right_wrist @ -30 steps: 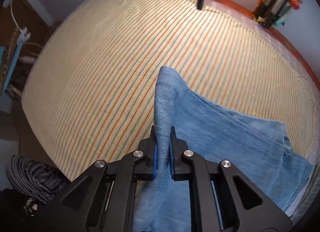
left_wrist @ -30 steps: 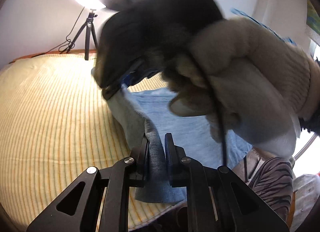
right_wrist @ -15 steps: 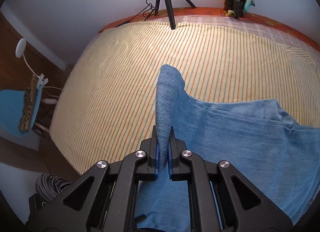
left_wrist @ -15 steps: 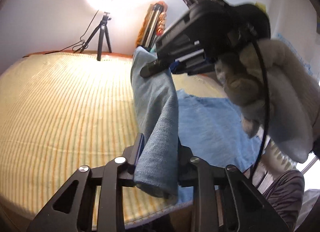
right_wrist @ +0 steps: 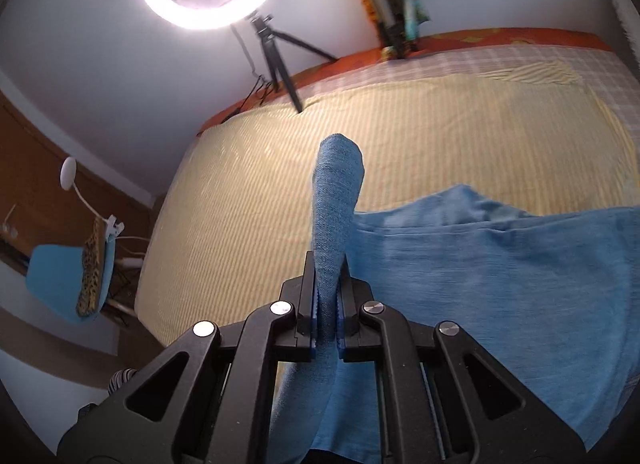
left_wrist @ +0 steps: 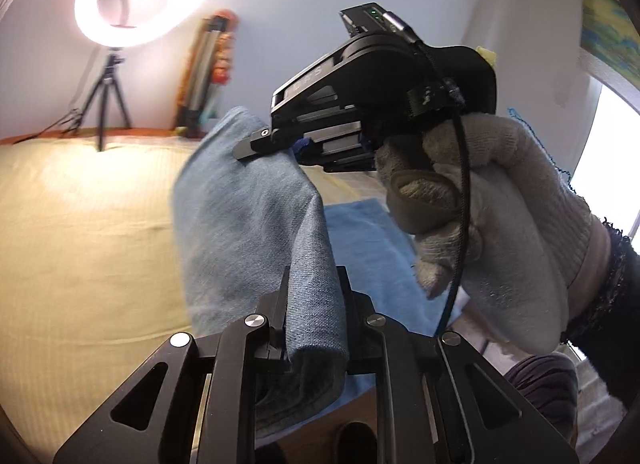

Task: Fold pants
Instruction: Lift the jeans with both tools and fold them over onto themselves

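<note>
Now, the things here, big to small:
Bed (right_wrist: 248, 192): a wide bed with a yellow striped sheet. It carries the pants.
Pants (right_wrist: 500, 264): blue pants. Most of the cloth lies near the bed's right edge in the right wrist view. One end is lifted off the bed by both claws.
How far along: I think the fold is only begun. The lifted end hangs in the air. It must yet be laid over the flat part and let go.
Gloved hand (left_wrist: 500, 216): it holds the right claw up high, tipped down toward the bed.
Left claw (left_wrist: 316, 300): its jaws have just been closing, and they squeeze a thick bunch of pants.
Right claw (right_wrist: 327, 304): closed tight on a thin fold of pants.
</note>
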The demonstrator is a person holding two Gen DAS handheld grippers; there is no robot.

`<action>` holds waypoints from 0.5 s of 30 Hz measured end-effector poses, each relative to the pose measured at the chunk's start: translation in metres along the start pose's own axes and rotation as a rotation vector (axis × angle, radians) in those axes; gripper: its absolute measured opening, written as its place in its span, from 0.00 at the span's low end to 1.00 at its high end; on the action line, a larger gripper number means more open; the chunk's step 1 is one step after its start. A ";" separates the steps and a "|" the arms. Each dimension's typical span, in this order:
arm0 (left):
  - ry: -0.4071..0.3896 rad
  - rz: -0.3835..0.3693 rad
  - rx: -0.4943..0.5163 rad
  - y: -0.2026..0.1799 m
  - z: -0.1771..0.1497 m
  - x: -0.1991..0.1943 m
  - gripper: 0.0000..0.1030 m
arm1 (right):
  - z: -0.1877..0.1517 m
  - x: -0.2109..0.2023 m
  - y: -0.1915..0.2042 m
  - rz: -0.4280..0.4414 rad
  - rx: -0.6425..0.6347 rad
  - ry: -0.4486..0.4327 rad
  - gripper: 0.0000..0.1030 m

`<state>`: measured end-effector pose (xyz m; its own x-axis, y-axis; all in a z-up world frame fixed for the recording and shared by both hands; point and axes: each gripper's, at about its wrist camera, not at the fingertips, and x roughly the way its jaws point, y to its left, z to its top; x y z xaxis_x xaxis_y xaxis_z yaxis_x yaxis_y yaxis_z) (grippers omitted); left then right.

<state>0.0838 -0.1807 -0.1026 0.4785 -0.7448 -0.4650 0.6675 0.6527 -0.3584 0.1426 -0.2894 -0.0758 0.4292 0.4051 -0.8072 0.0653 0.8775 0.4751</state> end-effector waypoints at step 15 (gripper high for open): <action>0.068 -0.149 0.022 -0.056 0.012 0.064 0.15 | -0.001 -0.056 -0.091 -0.122 0.057 -0.049 0.07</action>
<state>0.0839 -0.2671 -0.1024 0.3341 -0.8217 -0.4617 0.7410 0.5317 -0.4101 0.1118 -0.3919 -0.0741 0.4584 0.2816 -0.8429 0.1700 0.9031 0.3942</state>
